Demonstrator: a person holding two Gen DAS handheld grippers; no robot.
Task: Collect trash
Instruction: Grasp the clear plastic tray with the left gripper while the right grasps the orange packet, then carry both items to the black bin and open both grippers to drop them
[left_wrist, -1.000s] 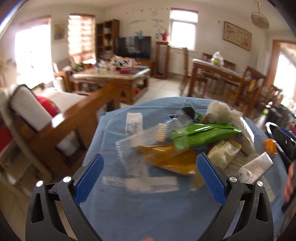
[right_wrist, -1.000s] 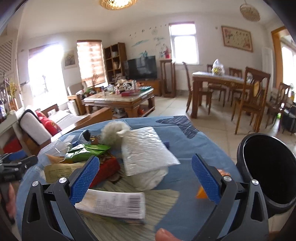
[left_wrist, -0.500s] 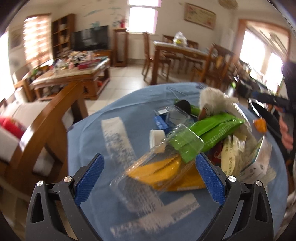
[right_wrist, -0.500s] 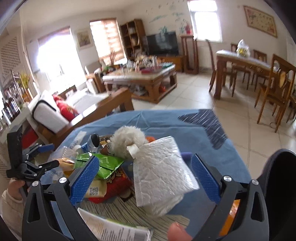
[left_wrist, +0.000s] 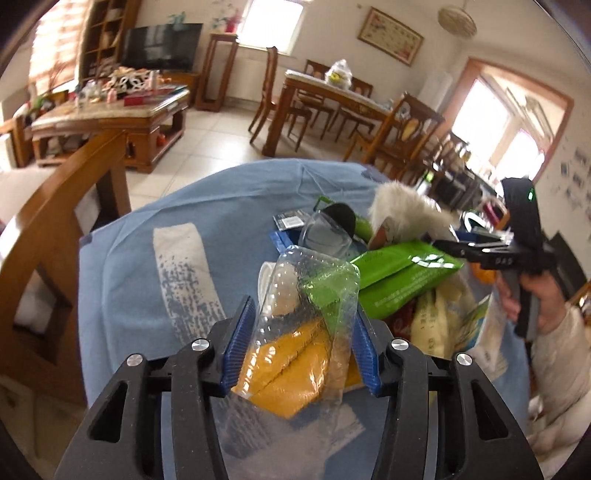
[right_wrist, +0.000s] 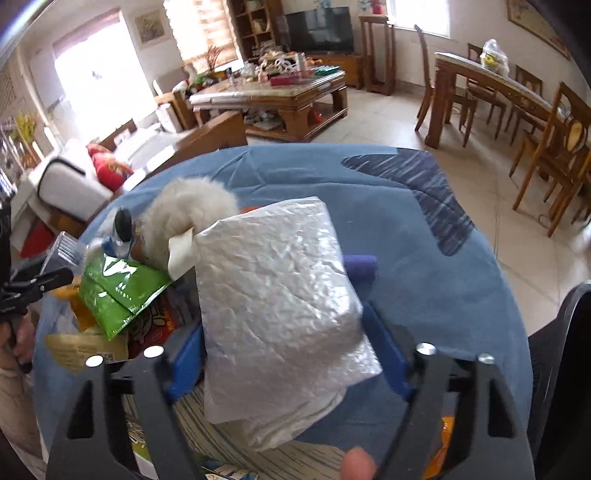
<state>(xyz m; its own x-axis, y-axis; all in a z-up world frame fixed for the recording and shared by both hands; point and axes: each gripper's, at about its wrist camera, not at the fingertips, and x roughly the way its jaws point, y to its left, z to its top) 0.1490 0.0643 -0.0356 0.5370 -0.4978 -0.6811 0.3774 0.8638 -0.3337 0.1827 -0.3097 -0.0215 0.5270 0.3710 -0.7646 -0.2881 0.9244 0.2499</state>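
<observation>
A heap of trash lies on a table under a blue cloth (left_wrist: 221, 199). My left gripper (left_wrist: 304, 314) has its jaws closing on a crumpled clear plastic wrapper (left_wrist: 314, 280), and both blue pads touch it. A yellow packet (left_wrist: 291, 369) lies under the wrapper. In the right wrist view my right gripper (right_wrist: 284, 321) has its jaws closing on a white padded bag (right_wrist: 273, 288), which fills the gap between the pads. A green packet (left_wrist: 399, 273) and a white fluffy item (right_wrist: 188, 210) sit in the heap between the two grippers.
A black bin (right_wrist: 565, 369) stands beside the table at the right edge. A wooden sofa arm (left_wrist: 55, 221) runs along the table's left side. A red packet (right_wrist: 162, 321), a beige packet (right_wrist: 85, 350) and striped paper (right_wrist: 229, 439) lie under the bag. A hand (left_wrist: 543, 291) holds the right gripper.
Both grippers came forward and down onto the heap. Their wide jaws narrowed, the left onto the clear wrapper and the right onto the white padded bag.
</observation>
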